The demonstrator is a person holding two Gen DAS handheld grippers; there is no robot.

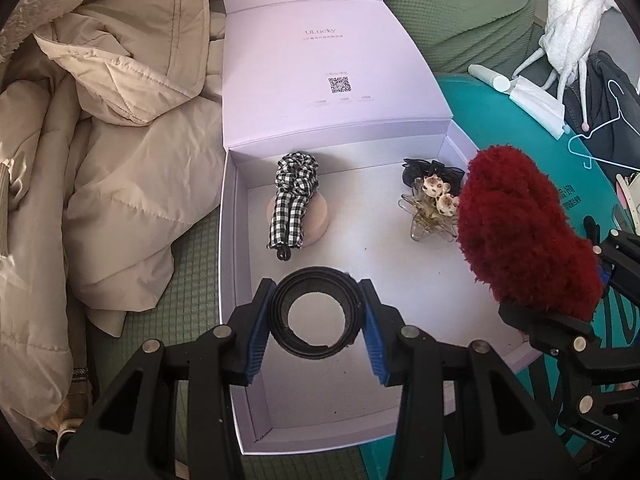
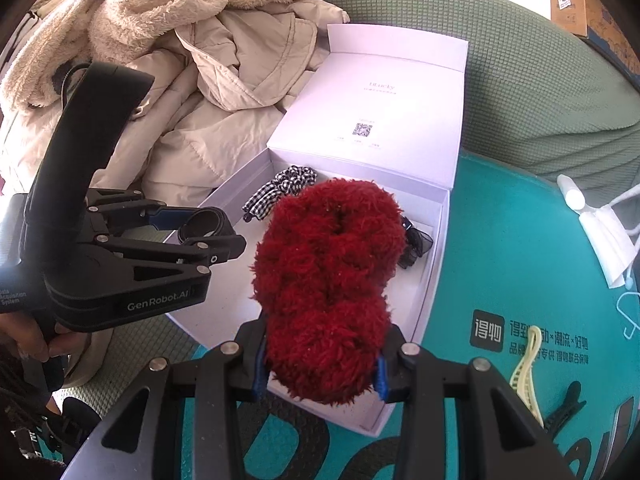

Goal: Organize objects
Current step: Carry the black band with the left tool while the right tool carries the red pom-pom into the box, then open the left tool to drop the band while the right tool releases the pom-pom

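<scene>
A white box [image 1: 234, 240] with its lid open lies on the green couch. My left gripper [image 1: 316, 334] is shut on a coiled black band [image 1: 316, 312] and holds it over the box's near left part; the left gripper [image 2: 208, 236] also shows in the right wrist view. My right gripper [image 2: 320, 368] is shut on a fluffy red scrunchie [image 2: 328, 280] above the box's right side; the scrunchie [image 1: 520, 232] also shows in the left wrist view. Inside the box lie a checked scrunchie [image 1: 294, 196] on a pink disc [image 1: 318, 220], a clear claw clip [image 1: 432, 216] and a black bow [image 1: 436, 170].
A beige padded jacket [image 1: 112, 152] is piled left of the box. A teal bag [image 2: 520, 280] lies right of it, with a yellow hair clip [image 2: 528, 364], a black clip [image 2: 564, 404], a white tube [image 1: 488, 76] and a tissue pack [image 1: 536, 104].
</scene>
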